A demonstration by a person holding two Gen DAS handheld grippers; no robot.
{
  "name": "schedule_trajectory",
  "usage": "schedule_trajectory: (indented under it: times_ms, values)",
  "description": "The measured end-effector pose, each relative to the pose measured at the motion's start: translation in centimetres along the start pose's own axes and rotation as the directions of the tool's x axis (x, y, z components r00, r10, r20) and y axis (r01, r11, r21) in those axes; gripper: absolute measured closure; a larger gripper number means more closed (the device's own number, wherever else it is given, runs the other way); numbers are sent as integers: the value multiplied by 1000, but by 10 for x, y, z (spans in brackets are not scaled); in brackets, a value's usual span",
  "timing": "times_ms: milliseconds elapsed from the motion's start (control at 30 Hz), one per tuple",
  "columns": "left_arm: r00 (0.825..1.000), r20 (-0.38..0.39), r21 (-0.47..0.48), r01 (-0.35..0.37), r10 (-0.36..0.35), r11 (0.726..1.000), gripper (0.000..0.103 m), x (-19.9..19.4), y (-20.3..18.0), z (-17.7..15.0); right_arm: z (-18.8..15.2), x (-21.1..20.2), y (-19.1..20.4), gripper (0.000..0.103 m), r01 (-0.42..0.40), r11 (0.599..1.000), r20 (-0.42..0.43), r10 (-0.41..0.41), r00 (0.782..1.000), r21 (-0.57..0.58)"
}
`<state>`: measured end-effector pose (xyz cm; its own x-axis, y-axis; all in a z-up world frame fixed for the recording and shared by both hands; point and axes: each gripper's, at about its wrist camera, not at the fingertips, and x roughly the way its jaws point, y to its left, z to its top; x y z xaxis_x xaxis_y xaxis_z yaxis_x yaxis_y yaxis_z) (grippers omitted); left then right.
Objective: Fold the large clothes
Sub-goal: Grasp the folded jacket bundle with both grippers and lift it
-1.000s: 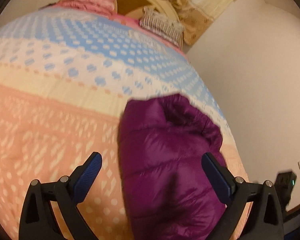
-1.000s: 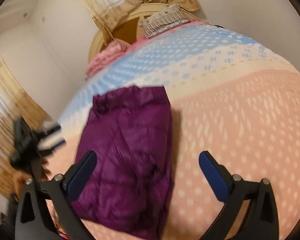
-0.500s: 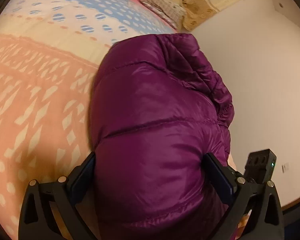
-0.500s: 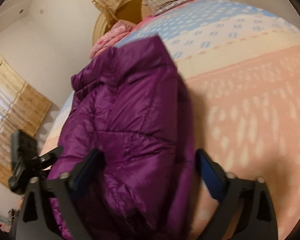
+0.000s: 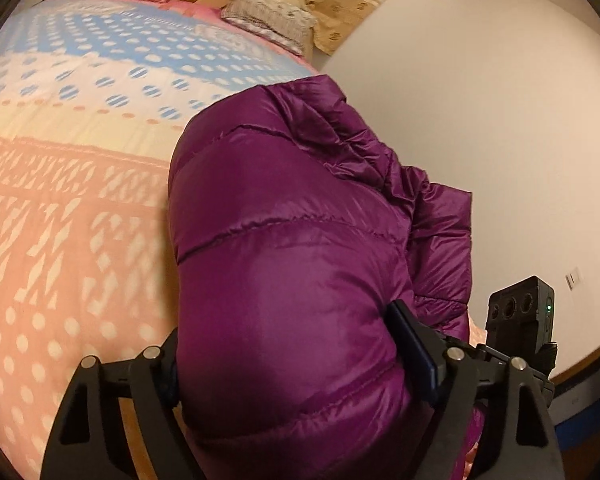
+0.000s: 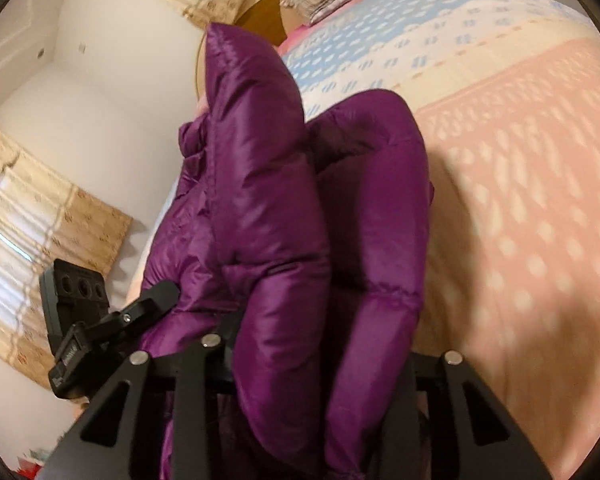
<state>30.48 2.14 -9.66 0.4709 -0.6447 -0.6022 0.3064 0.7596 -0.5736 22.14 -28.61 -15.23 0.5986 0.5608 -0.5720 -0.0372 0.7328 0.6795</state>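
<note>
The purple puffer jacket is bunched near the edge of the bed, over the pink, cream & blue patterned cover, w/ its near end taken up by both grippers. Step in hand, as judged: the grab at the jacket's near end, ahead of a fold.

The left gripper is seen astride a fat quilted panel; its jaws have just been closing, and the panel fills the gap between them and bulges past the right-side pad. It is read as clamped on the jacket, though wide. The right gripper has also just been closing its jaws; two padded ridges of the jacket are squeezed upright between them, so a firm clamp is taken as made. The other gripper's black camera block shows at the frame edge in each view, so the two grips sit just beside each other.

Next move, as judged: the held end should be lifted clear of the bed & carried over toward the far end of the jacket, both hands kept level, then laid down flat. Slick, springy fill is expected to slip or puff back, so the grip should be kept tight until the layer is pressed down.
</note>
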Motion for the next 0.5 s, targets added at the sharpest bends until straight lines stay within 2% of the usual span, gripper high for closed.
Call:
schedule_trajectory:
  times_ms: [233,500]
  values:
    - [999,-27,112,-15,18,994,22,-7,-54,-15,-24,-56,-3,65,16,999,72,-20,997,49]
    - [999,-38,201,-20,29,979,22,-10,-96,-39,-42,-87,-11,65,42,995,125,-53,991,88]
